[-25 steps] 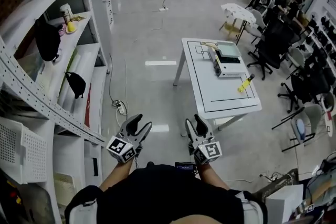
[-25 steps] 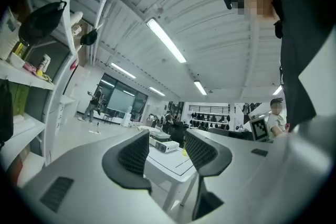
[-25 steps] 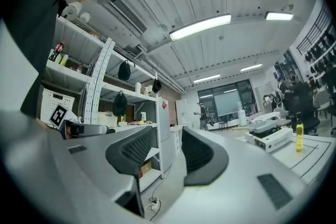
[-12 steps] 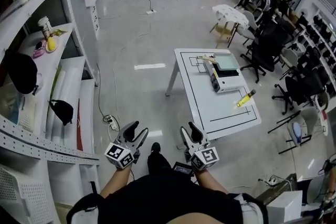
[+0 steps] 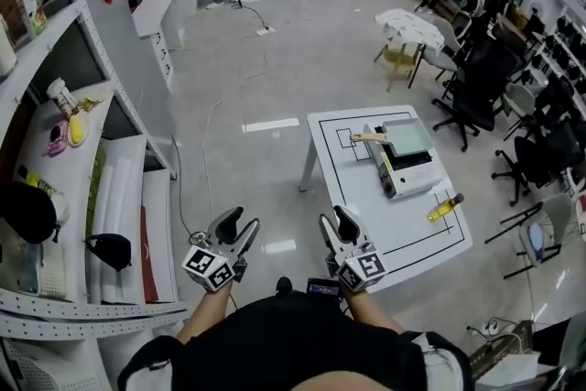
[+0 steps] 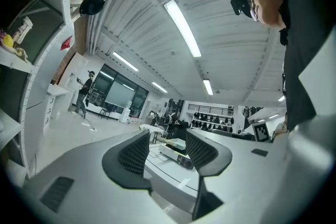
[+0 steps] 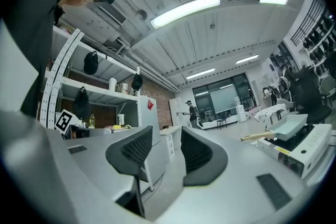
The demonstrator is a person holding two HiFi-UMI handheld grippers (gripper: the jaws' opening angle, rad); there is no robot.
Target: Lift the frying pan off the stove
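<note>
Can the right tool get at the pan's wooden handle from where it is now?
Probably not yet. The open right tool hangs by the near corner of the white table; the square pale frying pan sits on the white stove farther along, wooden handle pointing left. Nothing blocks it.

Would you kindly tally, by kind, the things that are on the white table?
Stove: 1
Pan: 1
Yellow item: 1
Total: 3
</note>
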